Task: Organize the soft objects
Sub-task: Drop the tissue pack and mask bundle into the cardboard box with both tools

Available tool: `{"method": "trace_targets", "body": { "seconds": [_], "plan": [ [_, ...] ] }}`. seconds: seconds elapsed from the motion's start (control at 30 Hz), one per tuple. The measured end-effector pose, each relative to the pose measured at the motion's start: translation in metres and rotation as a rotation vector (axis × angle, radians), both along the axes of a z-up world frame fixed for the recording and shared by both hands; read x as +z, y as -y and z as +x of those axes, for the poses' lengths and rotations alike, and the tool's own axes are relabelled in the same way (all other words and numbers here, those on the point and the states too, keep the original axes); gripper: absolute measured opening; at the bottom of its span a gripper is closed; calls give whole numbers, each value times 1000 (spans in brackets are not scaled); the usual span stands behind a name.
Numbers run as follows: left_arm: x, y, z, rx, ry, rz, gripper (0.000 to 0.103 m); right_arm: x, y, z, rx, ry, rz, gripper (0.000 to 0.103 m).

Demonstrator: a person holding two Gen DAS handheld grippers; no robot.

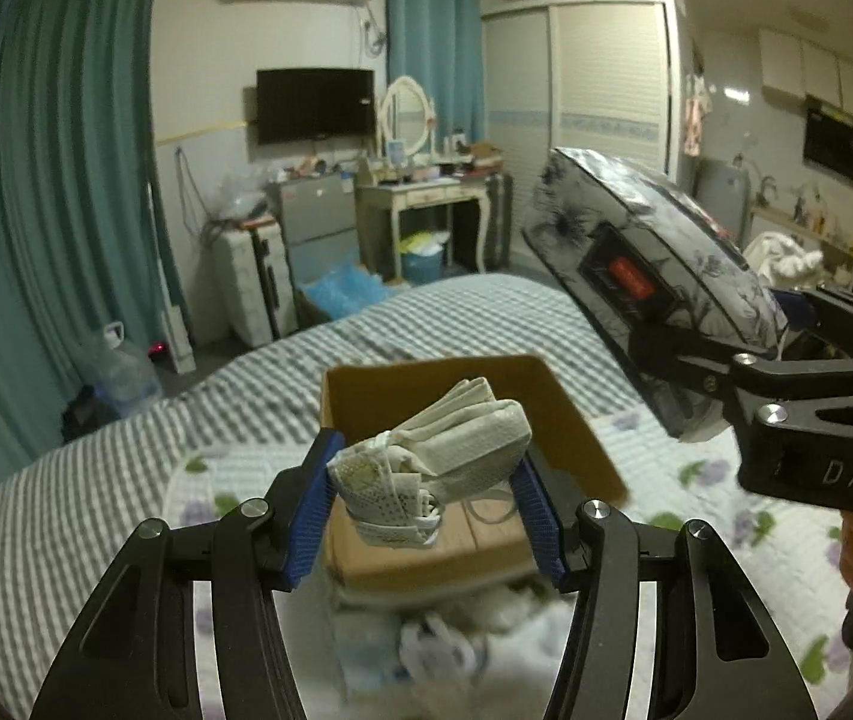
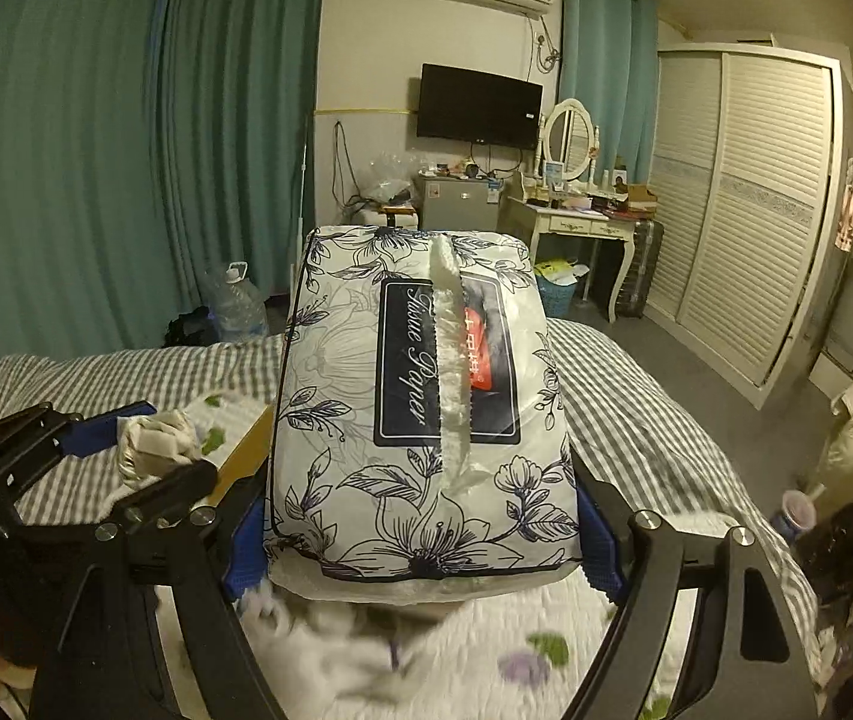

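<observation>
Presently, findings as follows.
Left gripper point(image 1: 423, 507): blue-padded fingers clamped on a folded bundle of cream and white cloths point(image 1: 444, 450), held above the open brown cardboard box point(image 1: 570, 420).
Right gripper point(image 2: 420, 546): closed on both sides of a white plastic tissue-paper pack with dark blue flower print point(image 2: 420, 402), lifted clear of the bed.
Box: rests on the grey-striped bedspread point(image 1: 126, 480), beside a floral quilt point(image 1: 696, 480).
Foreground: white soft items point(image 2: 318, 642), blurred.
</observation>
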State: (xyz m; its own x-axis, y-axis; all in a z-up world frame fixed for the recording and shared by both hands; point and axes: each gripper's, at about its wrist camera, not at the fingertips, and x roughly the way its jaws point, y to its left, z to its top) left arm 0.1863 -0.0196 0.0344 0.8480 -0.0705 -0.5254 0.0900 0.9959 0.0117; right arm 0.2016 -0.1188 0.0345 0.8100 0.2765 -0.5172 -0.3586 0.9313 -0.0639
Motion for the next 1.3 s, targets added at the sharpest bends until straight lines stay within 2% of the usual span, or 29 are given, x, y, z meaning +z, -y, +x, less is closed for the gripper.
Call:
{"method": "trace_targets", "body": {
  "seconds": [0.13,0.27,0.33,0.43,0.47,0.5,0.53,0.57,0.63,0.77,0.87,1.1,1.2,1.3],
  "plan": [
    [-29,1,47,3,-39,25,55,-29,-8,47,-1,-37,20,81],
    [-56,-3,78,9,-81,31,55,-67,-6,91,-4,-114,34,81],
    [-64,-2,91,0,-91,39,55,-82,-6,107,-7,-137,37,81],
    [-71,5,90,-1,-70,81,58,-93,-4,122,-1,-153,47,82],
    [-72,6,91,5,-71,91,68,-95,-2,124,3,-158,60,84],
    [-74,5,91,10,-72,88,83,-95,1,126,5,-160,74,85],
    [-74,5,89,16,-67,77,89,-95,5,125,8,-159,86,90],
    [-72,7,85,23,-59,66,91,-93,9,123,3,-154,96,93],
    [-67,4,79,42,-62,48,91,-86,18,117,-13,-131,103,99],
    [-43,0,57,58,-43,47,91,-59,25,93,-33,-93,88,99],
    [-11,-4,23,59,12,56,91,-32,27,69,-45,-56,69,99],
    [58,-24,-67,73,142,33,95,39,26,-27,-55,21,37,103],
    [72,-28,-102,67,178,50,95,47,18,-59,-46,24,8,103],
    [69,-29,-125,68,191,76,95,44,11,-86,-29,16,-7,103]
  ]
}}
